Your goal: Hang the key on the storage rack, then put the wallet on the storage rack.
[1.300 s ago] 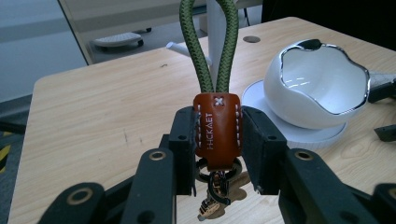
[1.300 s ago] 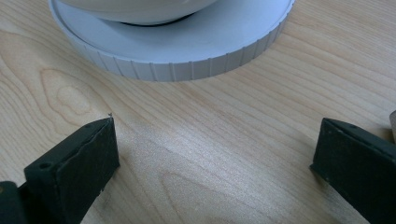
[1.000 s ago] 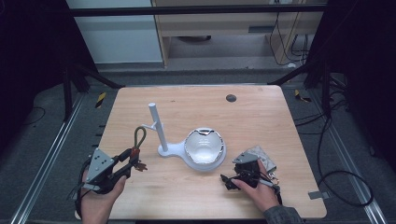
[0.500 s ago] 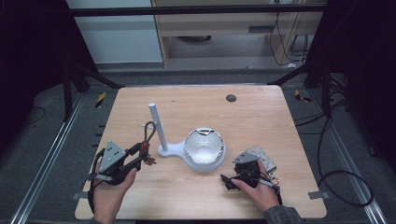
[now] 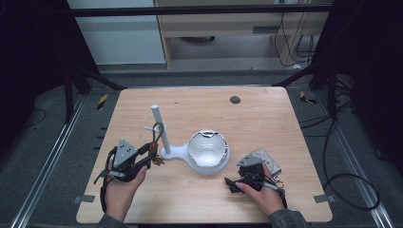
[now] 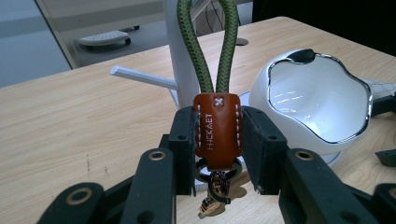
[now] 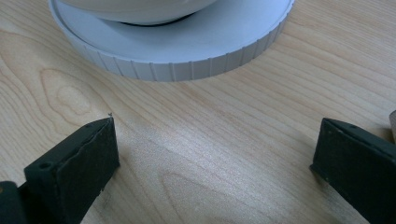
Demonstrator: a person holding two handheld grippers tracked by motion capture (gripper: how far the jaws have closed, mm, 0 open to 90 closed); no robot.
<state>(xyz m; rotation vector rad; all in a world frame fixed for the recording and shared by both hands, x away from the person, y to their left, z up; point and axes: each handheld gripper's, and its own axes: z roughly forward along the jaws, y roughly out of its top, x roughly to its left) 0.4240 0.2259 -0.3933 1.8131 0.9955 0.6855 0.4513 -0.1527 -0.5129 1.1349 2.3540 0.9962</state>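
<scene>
A key fob with a brown leather tab and a green cord loop is clamped between the jaws of my left gripper, and keys hang below it. In the high view the left gripper holds the loop upright, close to the white stand's post and its small side peg. The stand's white bowl sits to the right. My right gripper rests on the table with its jaws wide apart over bare wood, just in front of the stand's round base.
A small grey patterned pouch lies behind the right hand. A dark round hole marks the table's far side. Black frame bars and cables surround the table.
My left gripper has carried the key fob to the right and a little down, from the table's left edge to beside the stand's post. The right gripper has stayed still.
</scene>
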